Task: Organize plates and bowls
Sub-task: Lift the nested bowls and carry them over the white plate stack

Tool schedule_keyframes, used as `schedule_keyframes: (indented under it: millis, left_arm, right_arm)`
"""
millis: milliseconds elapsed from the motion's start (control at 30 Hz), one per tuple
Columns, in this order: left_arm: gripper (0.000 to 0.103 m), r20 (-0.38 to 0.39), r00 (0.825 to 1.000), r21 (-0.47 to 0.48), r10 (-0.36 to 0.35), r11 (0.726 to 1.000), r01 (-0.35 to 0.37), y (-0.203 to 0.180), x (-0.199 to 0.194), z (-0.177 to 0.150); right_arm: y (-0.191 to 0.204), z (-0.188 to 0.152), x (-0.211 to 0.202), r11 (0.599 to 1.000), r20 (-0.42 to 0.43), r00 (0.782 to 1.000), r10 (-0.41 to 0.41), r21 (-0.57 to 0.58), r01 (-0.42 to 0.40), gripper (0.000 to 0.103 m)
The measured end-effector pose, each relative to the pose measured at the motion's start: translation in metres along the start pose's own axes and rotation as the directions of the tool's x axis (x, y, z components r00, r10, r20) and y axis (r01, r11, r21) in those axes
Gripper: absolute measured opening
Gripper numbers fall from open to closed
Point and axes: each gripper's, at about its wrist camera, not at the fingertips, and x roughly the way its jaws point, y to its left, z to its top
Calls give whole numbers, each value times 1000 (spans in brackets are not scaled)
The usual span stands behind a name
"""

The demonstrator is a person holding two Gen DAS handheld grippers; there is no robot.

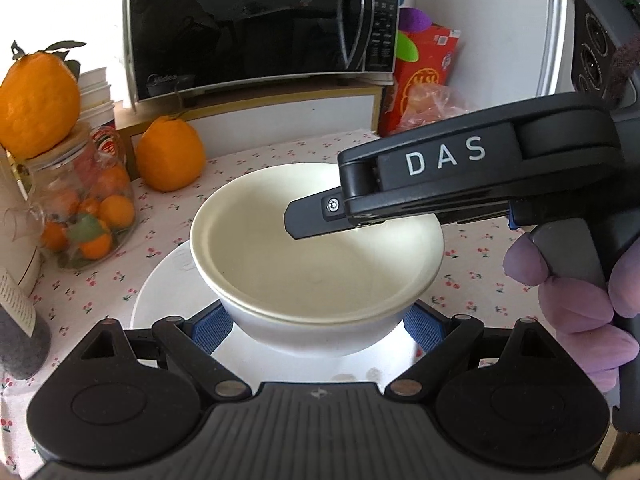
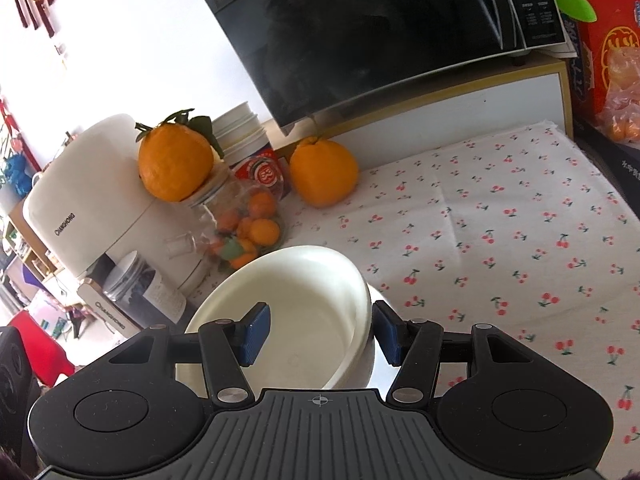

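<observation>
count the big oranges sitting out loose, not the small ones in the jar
2: one big orange sits on top of the glass jar; the other orange rests on the tablecloth before the microwave stand. More could be hidden.

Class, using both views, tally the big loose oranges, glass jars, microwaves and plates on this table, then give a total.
oranges: 2
jar: 1
microwave: 1
plate: 1
Total: 5
</observation>
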Motion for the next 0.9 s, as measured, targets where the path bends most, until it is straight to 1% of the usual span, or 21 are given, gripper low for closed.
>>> schedule_keyframes:
  millis: [200, 900]
  left_arm:
    - [91, -14, 1000, -11, 11, 1000, -11, 6, 2, -1]
    - [91, -80, 996, -1, 41, 999, -41, 13, 8, -10]
  right_arm:
    - [5, -1, 9, 1000, -10, 1000, -1, 6, 1, 56]
    - [14, -9, 30, 1000, -59, 998, -11, -5, 11, 56]
